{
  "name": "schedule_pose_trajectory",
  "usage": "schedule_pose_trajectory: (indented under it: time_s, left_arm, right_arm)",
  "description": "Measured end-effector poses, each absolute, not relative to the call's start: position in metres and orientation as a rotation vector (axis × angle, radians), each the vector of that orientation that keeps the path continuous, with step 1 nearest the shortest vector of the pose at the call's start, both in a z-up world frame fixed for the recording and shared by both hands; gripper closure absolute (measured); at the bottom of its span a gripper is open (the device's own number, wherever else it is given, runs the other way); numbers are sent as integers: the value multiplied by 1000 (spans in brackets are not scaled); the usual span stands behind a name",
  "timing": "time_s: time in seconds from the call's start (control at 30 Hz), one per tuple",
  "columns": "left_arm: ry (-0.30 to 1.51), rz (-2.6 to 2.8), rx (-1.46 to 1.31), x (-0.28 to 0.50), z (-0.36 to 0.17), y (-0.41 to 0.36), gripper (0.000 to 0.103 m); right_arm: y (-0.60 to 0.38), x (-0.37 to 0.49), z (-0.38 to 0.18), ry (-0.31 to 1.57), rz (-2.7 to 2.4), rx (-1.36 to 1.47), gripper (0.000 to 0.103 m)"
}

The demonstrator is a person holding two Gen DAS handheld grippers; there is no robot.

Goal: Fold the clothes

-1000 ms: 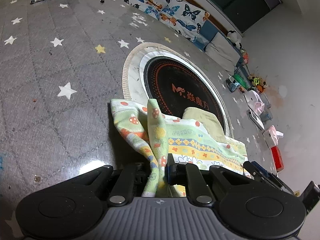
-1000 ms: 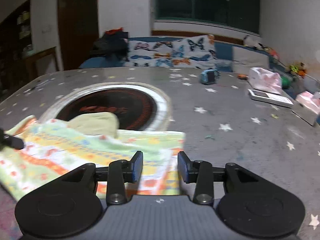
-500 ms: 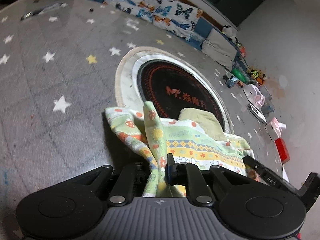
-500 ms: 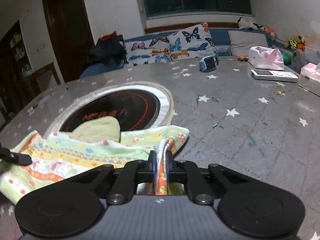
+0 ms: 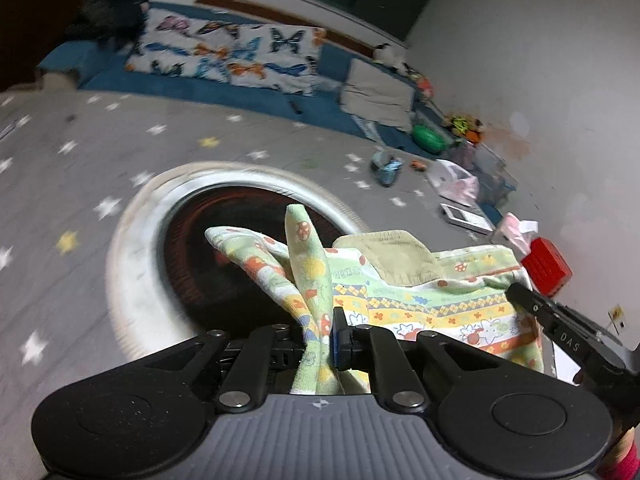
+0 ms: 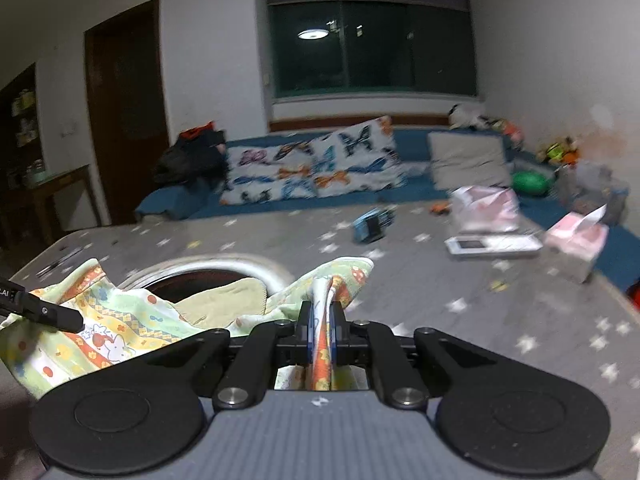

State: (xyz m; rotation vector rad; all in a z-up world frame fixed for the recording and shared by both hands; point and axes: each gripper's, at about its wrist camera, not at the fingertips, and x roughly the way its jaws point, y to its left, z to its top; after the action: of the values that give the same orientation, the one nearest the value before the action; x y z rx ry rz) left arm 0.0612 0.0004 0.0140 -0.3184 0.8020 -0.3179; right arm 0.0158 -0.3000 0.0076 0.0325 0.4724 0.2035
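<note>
A small green patterned garment with an olive lining hangs between both grippers above the grey starred table. My left gripper is shut on one bunched corner of it. My right gripper is shut on the opposite corner, and the garment stretches away to its left. The right gripper shows at the right edge of the left wrist view, and the left gripper's tip shows at the left edge of the right wrist view.
A round black hotplate with a white rim is set in the table under the garment. A red box, tissue pack, white device and blue toy lie at the right. A butterfly cushion sits behind.
My right gripper closed on the garment's corner a second ago. Both grippers have since lifted the garment off the table and tilted up toward the room.
</note>
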Motion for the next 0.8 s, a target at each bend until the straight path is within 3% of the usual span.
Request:
schedule_pose_trajectory:
  time_s: [0.4, 0.8]
  left_arm:
    - [839, -398, -217, 133, 16, -102, 93]
    - [941, -416, -137, 172, -23, -155, 91]
  right_arm:
    - [-371, 52, 22, 452, 25, -6, 97]
    - [-426, 87, -18, 546, -76, 42, 97]
